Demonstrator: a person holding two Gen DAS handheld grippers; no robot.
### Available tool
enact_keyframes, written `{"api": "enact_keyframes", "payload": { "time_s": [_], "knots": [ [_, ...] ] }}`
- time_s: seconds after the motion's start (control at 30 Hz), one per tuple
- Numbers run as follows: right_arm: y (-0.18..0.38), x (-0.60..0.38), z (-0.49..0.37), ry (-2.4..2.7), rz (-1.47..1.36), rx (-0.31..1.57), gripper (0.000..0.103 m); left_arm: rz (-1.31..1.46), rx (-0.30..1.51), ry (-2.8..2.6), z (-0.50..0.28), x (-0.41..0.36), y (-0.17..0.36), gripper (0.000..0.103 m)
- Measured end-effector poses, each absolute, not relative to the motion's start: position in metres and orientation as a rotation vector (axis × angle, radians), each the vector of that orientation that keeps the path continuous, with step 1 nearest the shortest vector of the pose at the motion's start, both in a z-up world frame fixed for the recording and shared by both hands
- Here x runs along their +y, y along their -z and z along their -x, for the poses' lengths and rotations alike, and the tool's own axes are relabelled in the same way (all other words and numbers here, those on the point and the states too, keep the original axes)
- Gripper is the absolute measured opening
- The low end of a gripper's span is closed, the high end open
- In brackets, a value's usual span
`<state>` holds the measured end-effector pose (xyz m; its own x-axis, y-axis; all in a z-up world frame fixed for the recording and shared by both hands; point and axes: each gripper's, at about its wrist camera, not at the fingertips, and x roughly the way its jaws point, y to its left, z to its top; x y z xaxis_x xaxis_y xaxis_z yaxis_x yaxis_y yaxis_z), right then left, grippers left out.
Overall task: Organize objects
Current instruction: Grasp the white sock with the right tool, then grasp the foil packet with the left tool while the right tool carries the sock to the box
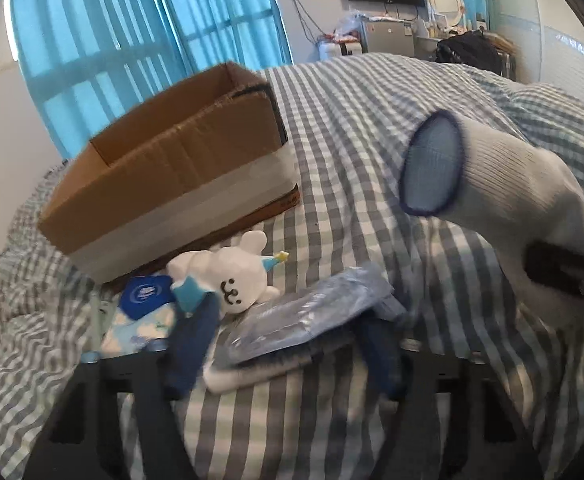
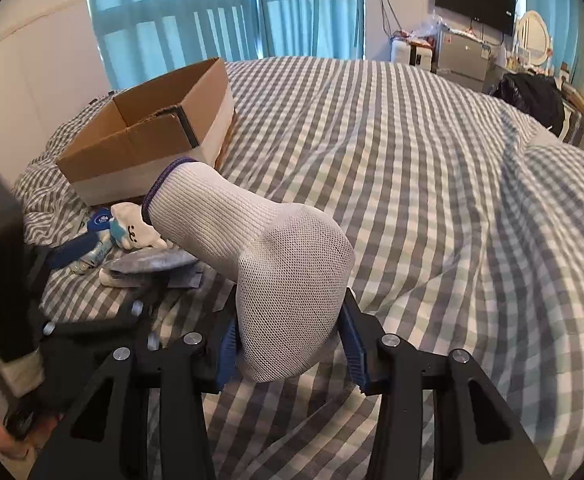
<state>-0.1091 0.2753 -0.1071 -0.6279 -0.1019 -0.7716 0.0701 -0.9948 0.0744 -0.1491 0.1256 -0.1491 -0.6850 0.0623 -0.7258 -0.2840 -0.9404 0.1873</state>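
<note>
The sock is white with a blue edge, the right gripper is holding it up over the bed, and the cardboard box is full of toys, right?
Not quite. The cardboard box looks empty in the right wrist view; the plush toy lies on the bed beside it. The rest is right: the right gripper holds the white, blue-edged sock up.

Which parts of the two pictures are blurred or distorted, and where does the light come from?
Left wrist view: the brown cardboard box and the white plush toy are smeared by motion blur; the fisheye lens bends the bed's horizon. Right wrist view: sharper, the white knitted sock shows its mesh clearly between the blue fingers; daylight enters through the blue curtains behind.
</note>
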Motion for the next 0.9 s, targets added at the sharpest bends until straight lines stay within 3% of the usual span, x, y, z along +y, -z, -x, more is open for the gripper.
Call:
{"api": "enact_keyframes", "payload": {
  "time_s": [0.07,0.17,0.57,0.9],
  "knots": [
    [0.110,0.279,0.111,2.739,-1.320,-0.071,0.045,1.147,0.392,-2.666,0.156,0.124,0.151,0.032],
    [0.113,0.282,0.112,2.730,-1.334,-0.087,0.045,1.128,0.407,-2.642,0.158,0.127,0.150,0.025],
    [0.096,0.272,0.100,2.766,-1.269,-0.056,0.045,1.047,0.294,-2.706,0.134,0.097,0.105,0.007],
    [0.041,0.241,0.073,2.761,-1.099,-0.070,0.045,0.924,0.141,-2.736,0.113,0.053,0.035,0.007]
  ]
}}
